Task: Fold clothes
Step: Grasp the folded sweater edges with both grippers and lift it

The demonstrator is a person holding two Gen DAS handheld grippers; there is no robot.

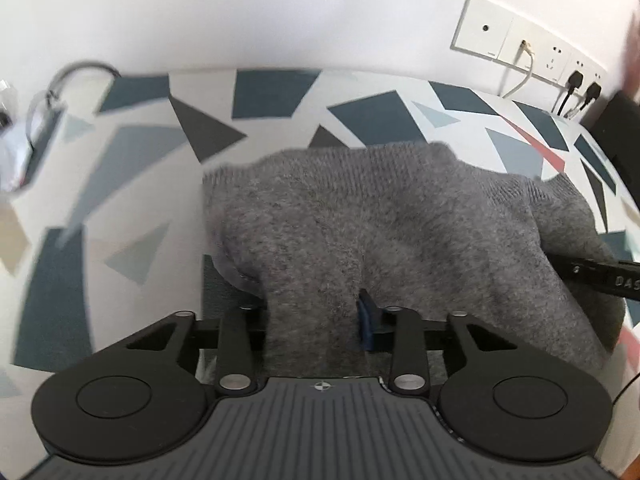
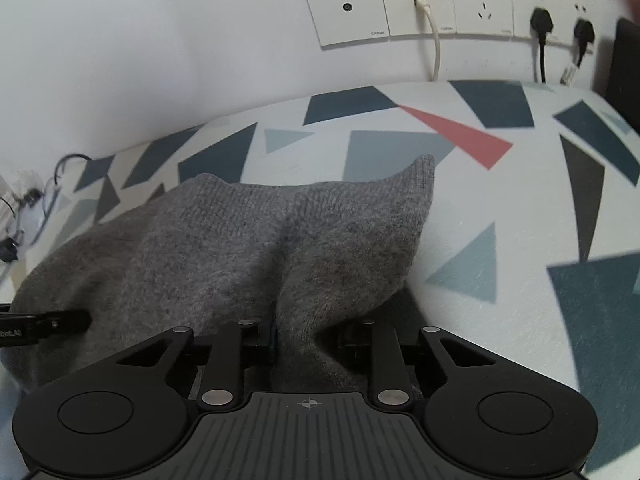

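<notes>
A grey knitted sweater lies bunched on a surface covered with a white cloth printed with blue, grey and red shapes. My left gripper is shut on a fold of the sweater's near edge, and the knit covers its fingertips. My right gripper is shut on another fold of the same sweater. The right gripper's finger shows at the right edge of the left wrist view. The left gripper's finger shows at the left edge of the right wrist view.
A white wall with a row of sockets and plugged cables stands behind the surface. Loose cables and small items lie at the far left. A dark object stands at the far right.
</notes>
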